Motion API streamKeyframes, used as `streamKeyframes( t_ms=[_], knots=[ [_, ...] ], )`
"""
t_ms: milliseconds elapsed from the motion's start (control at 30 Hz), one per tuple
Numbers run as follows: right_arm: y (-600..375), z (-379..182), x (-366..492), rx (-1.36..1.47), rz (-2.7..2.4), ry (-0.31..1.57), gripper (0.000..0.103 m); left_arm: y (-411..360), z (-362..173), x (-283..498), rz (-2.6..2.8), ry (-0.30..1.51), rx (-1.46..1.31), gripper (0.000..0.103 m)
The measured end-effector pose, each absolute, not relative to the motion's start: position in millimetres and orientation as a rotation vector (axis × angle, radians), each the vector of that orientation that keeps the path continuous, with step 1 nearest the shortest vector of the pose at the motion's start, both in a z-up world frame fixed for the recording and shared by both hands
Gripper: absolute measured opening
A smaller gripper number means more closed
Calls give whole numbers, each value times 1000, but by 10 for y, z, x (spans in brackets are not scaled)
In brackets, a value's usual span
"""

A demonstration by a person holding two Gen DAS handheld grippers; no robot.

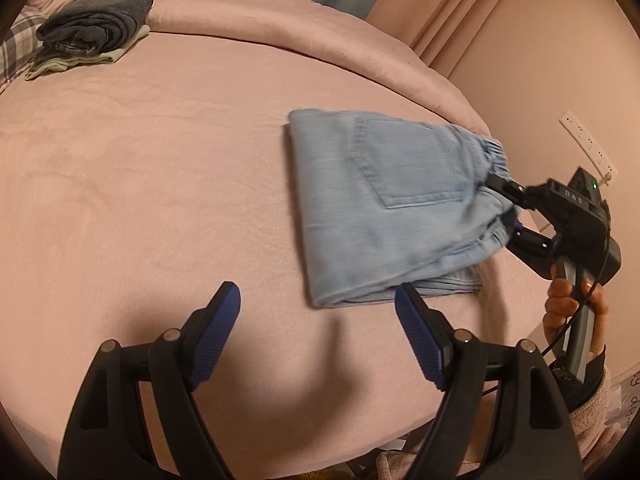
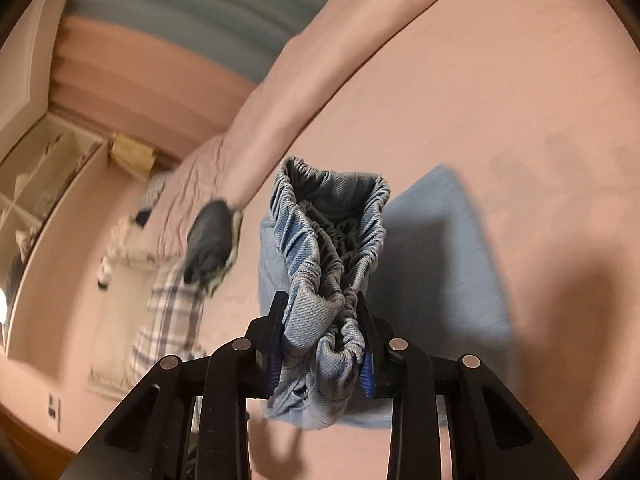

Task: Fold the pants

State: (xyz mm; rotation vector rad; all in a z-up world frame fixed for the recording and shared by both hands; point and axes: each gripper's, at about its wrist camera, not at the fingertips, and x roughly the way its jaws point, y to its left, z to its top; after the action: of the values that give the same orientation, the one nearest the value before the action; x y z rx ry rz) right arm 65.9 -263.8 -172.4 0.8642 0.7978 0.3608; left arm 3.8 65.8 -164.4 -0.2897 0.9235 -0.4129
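Note:
Light blue denim pants [image 1: 372,196] lie folded on the pink bed, back pocket up. My right gripper [image 1: 506,210] is shut on their gathered elastic waistband [image 2: 332,276] at the right end and holds that end raised off the sheet. In the right wrist view the bunched waistband fills the space between the two blue pads [image 2: 370,368]. My left gripper [image 1: 318,312] hovers open over bare sheet just in front of the pants' near folded edge, with nothing between its fingers [image 1: 218,320].
A stack of folded dark grey clothes [image 1: 96,26] sits at the bed's far left beside a plaid pillow [image 1: 16,46]. The pink bed [image 1: 140,184] stretches to the left. A wall with a power strip [image 1: 588,142] stands right. A person's hand [image 1: 572,304] holds the right gripper.

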Motion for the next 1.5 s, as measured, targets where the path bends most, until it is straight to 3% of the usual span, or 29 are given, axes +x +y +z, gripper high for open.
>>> streamKeyframes(
  t_ms=[167, 367, 600, 800, 967, 1033, 1100, 1300, 1500],
  knots=[
    [-2676, -2048, 749, 839, 306, 922, 32, 613, -1722, 106, -413, 953, -314, 81],
    [-2799, -2224, 763, 867, 273, 918, 32, 551, -1703, 110, -421, 965, -280, 81],
    [-3139, -1970, 579, 835, 185, 885, 63, 479, -1631, 199, -443, 946, -278, 81],
    [-3122, -1633, 440, 695, 140, 711, 63, 41, -1475, 411, -490, 882, -193, 81],
    [-2705, -1377, 614, 440, 197, 679, 42, -439, -1526, 605, -532, 889, -111, 80],
    [-2525, -1320, 745, 345, 232, 682, 23, -618, -1629, 684, -562, 933, -116, 80],
    [-2415, -1335, 861, 292, 245, 697, 23, -790, -1775, 708, -576, 975, -67, 80],
    [-2478, -1753, 1167, 275, 220, 856, 9, -876, -1907, 608, -593, 945, 61, 80],
    [-2567, -1580, 962, 390, 286, 800, 9, -821, -1930, 590, -599, 936, 63, 82]
  ],
)
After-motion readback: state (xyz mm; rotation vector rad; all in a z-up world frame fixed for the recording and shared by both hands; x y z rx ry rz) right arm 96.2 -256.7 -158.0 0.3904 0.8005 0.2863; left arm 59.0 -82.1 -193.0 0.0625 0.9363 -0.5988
